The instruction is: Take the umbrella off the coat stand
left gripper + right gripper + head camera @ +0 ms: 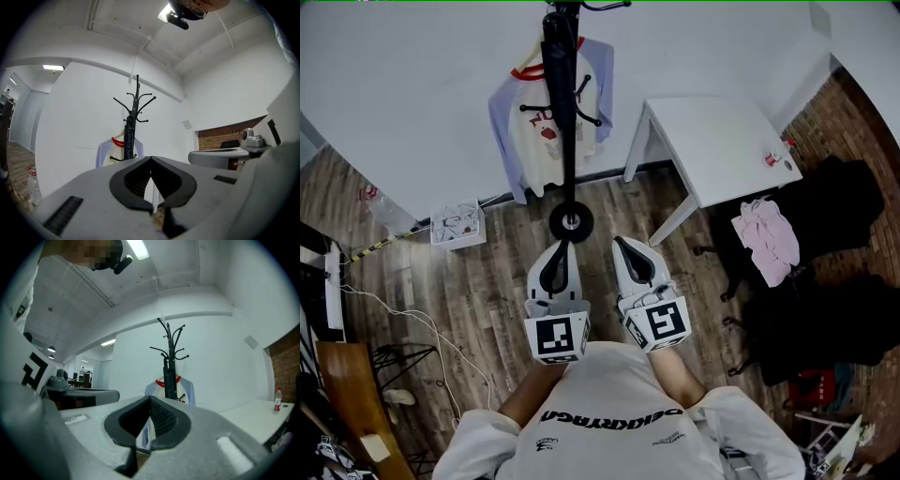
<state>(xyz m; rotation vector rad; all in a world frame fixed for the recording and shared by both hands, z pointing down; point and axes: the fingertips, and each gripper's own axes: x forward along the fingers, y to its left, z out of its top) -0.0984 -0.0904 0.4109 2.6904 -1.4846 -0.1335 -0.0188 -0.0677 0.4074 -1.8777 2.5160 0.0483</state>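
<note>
The floor (487, 291) was matt, grainy wood planks. The stand (581, 223) looked like black metal with a glossy base. The umbrella (555, 66) and shirt (534, 141) were soft cloth. The table (712, 141) was smooth white. The left gripper (151, 159) and right gripper (150, 398) were matt grey plastic with ribbed black pads (161, 420)

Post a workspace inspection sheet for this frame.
Surface: wood floor; white table at right.
Job's things: dark folded umbrella hangs on the coat stand, beside a raglan shirt.
Clutter: white box by the wall; pink cloth right of the table; bottle on the table.
Grippers: left tongs and right tongs shut, empty.
Cables: white cable on the floor, left.
Surroundings: white wall; brick wall at right.
</note>
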